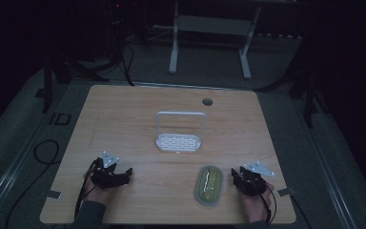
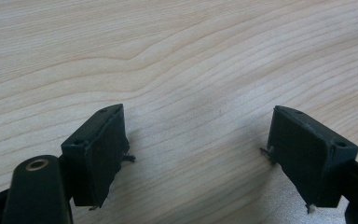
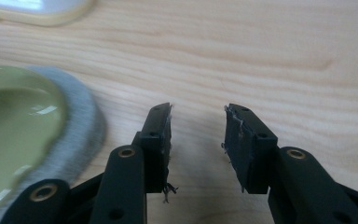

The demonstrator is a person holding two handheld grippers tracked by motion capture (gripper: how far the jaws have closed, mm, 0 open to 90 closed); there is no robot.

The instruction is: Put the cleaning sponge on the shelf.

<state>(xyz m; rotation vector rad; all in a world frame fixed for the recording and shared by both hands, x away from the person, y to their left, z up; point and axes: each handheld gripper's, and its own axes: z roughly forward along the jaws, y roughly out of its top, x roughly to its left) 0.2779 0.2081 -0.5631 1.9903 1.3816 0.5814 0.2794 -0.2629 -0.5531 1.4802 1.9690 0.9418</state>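
Note:
An oval green dish (image 1: 209, 184) with a grey rim lies near the table's front edge, right of centre. In the right gripper view the green dish (image 3: 14, 135) sits at the left, just beside the jaws. My right gripper (image 1: 238, 174) rests on the wood right of the dish, open, with bare table between its fingers (image 3: 157, 140). My left gripper (image 1: 125, 173) rests at the front left, open wide over bare wood, nothing between its pads (image 2: 98, 154). A white rack (image 1: 179, 132) with a tall loop handle stands at the table's middle.
The wooden table (image 1: 124, 119) has a round cable hole (image 1: 207, 101) near its far edge. A pale rim of the rack's base (image 3: 37, 11) shows at the top left of the right gripper view. Black cables trail off the left side; a white frame stands beyond the table.

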